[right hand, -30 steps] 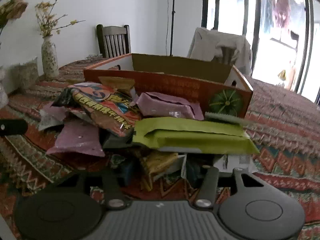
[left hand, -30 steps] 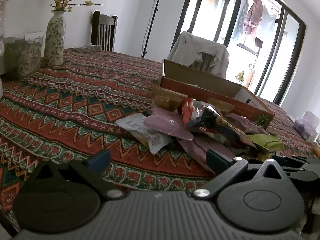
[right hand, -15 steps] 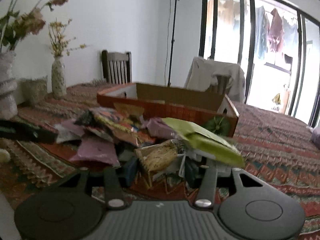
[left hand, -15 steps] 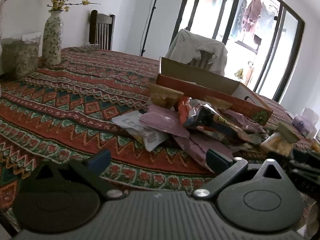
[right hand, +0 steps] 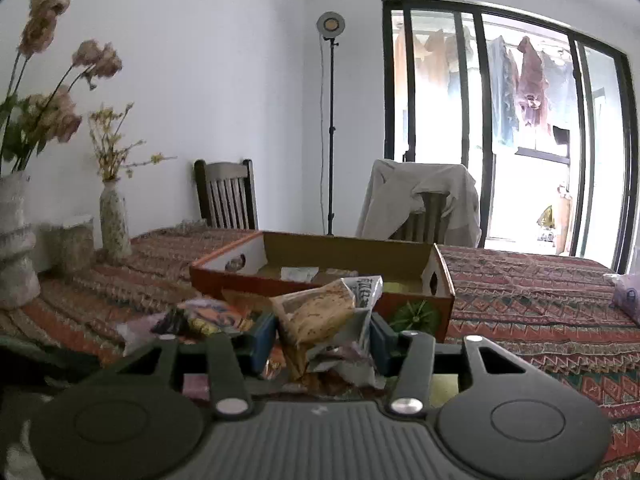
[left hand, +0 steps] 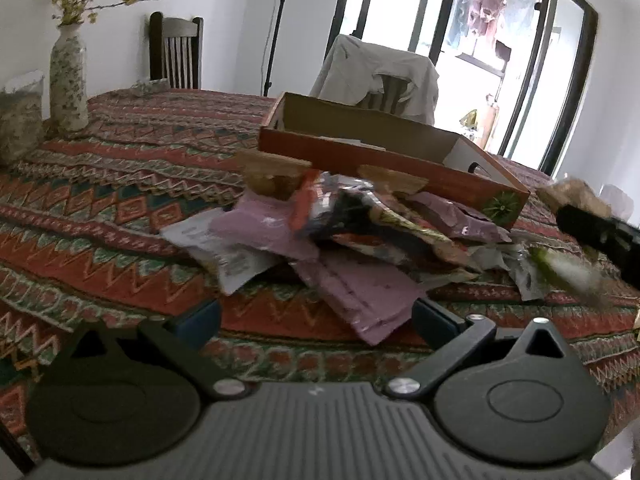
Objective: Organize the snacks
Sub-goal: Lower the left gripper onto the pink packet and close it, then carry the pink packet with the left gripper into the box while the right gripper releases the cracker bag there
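White walls and tall dark-framed glass doors close off the room behind a table (left hand: 120, 184) spread with a red zigzag-patterned cloth. On it stands an open cardboard box (right hand: 400, 308) with orange sides and a green round print on its near wall; a few flat packets lie on its floor. In front of the box sits a heap of snacks (left hand: 340, 236): three pale purple pouches, one white printed packet, two tan bags against the box wall, and a dark, colourful crumpled bag on top.

The right gripper (right hand: 322, 334) has its blue pads pressed against a clear bag (right hand: 320, 316) of golden-brown snacks with a white printed back, held upright above the heap, just in front of the box. In the left view the same gripper shows dark at the right edge, with a blurred green packet (left hand: 568, 272) below it. The left gripper (left hand: 316, 316) hangs with its jaws wide apart and nothing between them, low over the cloth at the near edge of the heap.

Two vases with flowers and two chairs, one draped with a pale garment, are in sight in the right view.

A second ago the clear bag lay under the green packet in the heap; it is now lifted, and the green packet has slid off.
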Available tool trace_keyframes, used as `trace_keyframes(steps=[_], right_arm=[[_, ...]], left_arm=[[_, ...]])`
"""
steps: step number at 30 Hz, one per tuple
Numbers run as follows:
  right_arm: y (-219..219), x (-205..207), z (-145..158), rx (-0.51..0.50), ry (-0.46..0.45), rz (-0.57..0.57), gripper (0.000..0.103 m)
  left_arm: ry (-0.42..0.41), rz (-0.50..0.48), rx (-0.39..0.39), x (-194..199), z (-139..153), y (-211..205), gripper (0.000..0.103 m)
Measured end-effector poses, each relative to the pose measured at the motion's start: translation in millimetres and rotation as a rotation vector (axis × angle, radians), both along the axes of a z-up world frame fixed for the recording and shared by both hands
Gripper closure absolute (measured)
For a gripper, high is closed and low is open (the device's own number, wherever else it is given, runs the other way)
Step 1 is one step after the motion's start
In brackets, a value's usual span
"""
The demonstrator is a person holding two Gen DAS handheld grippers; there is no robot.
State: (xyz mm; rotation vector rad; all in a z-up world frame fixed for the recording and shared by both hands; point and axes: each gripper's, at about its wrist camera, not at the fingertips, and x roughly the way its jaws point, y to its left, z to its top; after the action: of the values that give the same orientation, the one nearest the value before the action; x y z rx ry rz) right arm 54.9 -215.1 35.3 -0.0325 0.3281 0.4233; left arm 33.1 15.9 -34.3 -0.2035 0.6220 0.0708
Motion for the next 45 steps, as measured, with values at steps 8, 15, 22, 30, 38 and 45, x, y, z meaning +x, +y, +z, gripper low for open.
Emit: trace_keyframes(steps=[8, 15, 22, 30, 38, 45], right_arm=[[-11.3, 18.9, 3.5, 0.033, 0.010, -0.034, 0.054], [-21.0, 22.4, -16.7, 0.032, 0.063, -0.050, 0.054], [-23.5, 19.4, -30.5, 0.030, 0.090, -0.037, 0.054], [-27.2, 17.7, -40.3, 0.035, 0.121, -0.035, 0.054], [-22.7, 14.0, -38.9, 0.027, 0.116, -0.031, 0.054], [-24.1, 10.5, -37.0, 0.029, 0.118, -0.046, 0.054]], left_arm=[[0.034, 0.049, 0.039, 30.1, -2.9, -27.2, 0.000], [0.068, 0.151, 0.025, 53.4, -8.8, -30.7, 0.000], [0.102, 0.161, 0.097, 61.8, -15.4, -36.8, 0.000], [0.119, 0.112, 0.076, 40.4, -17.1, -14.7, 0.000], [0.108, 0.068, 0.115, 43.9, -19.8, -18.6, 0.007], [0.059, 0.006, 0.145, 31.0, -19.6, -26.2, 0.040]])
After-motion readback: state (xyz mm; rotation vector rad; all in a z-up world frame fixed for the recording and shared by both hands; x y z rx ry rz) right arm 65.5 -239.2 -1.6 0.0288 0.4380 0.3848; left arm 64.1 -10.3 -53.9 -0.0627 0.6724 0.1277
